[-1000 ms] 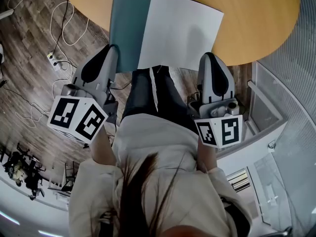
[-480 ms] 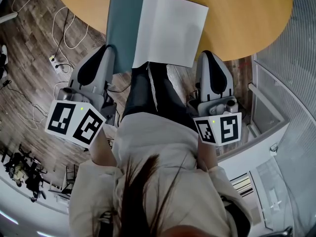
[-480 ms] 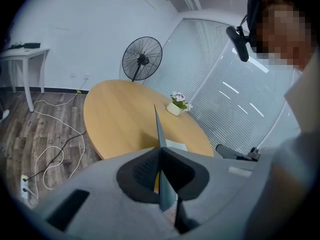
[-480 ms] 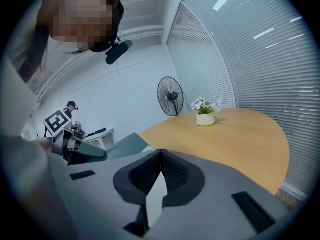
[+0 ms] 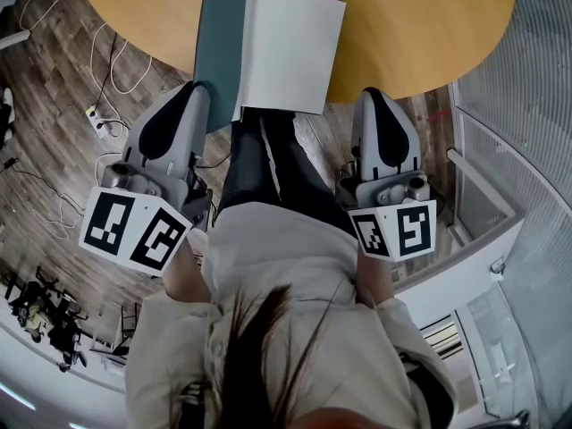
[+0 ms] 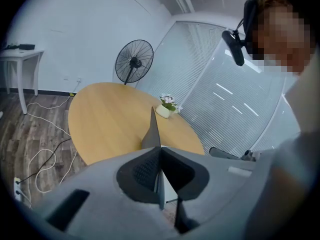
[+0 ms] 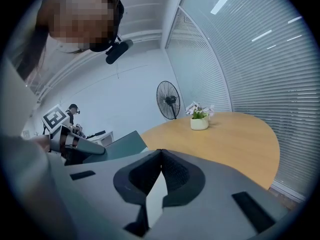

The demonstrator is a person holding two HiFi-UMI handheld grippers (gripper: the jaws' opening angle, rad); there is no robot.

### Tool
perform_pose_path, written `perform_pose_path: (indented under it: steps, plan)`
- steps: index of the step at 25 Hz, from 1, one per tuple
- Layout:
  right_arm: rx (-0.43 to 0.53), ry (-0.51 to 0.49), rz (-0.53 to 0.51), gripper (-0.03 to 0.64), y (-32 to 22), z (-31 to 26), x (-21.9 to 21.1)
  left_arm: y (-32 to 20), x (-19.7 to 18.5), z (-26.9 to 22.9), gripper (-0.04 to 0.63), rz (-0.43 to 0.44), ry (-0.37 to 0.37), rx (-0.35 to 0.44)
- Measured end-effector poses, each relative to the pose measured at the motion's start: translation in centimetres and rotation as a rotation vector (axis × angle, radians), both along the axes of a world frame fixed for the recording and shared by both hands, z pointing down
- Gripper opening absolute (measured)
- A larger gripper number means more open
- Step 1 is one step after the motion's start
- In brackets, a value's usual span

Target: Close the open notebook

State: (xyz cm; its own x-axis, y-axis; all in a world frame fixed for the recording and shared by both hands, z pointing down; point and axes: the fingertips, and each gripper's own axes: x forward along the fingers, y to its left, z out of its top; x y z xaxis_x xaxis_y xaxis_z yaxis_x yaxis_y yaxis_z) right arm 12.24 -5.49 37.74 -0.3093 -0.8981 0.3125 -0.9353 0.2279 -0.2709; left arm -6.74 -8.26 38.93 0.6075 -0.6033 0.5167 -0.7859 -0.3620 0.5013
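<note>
An open notebook lies at the near edge of a round wooden table [image 5: 420,34]. Its white page [image 5: 290,52] lies flat, and its teal cover [image 5: 219,43] is raised on the left. My left gripper [image 5: 198,89] is shut on the cover's near edge. In the left gripper view the cover [image 6: 151,131] stands edge-on out of the closed left gripper [image 6: 160,151]. My right gripper [image 5: 371,93] hangs just right of the page's near corner, apart from it. In the right gripper view the right gripper [image 7: 160,153] has its tips together, with only a white strip showing behind them. The teal cover [image 7: 122,144] shows at the left there.
A small pot of flowers [image 6: 165,109] stands at the table's far side. A standing fan [image 6: 134,61] is behind the table, beside a wall of blinds [image 7: 250,69]. Cables [image 5: 116,52] lie on the wooden floor at the left. The person's legs are between the grippers.
The teal cover has swung further up and looks narrower in the head view. Both grippers have moved forward and the left one has risen with the cover. The page now sits left of the right gripper.
</note>
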Motion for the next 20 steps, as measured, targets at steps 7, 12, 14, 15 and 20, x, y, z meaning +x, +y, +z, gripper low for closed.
perform_pose_path:
  steps: [7,12,14,15,20]
  plan:
    - [0.004,0.002,0.021,0.002,0.5,0.3,1.8,0.4,2.5,0.0,0.023,0.037,0.012,0.009]
    - [0.009,0.001,0.042,0.002,1.6,0.0,3.8,1.4,5.1,-0.1,0.023,0.070,0.020,0.010]
    - [0.008,-0.001,0.048,0.002,1.8,0.1,4.2,1.4,5.7,0.1,0.023,0.079,0.007,0.013]
    - [0.006,-0.002,0.052,0.002,1.9,0.2,4.3,1.5,6.0,0.2,0.023,0.084,0.000,0.014]
    - [0.000,-0.008,0.071,0.002,2.4,0.5,5.3,1.7,7.4,0.6,0.023,0.110,-0.012,0.010]
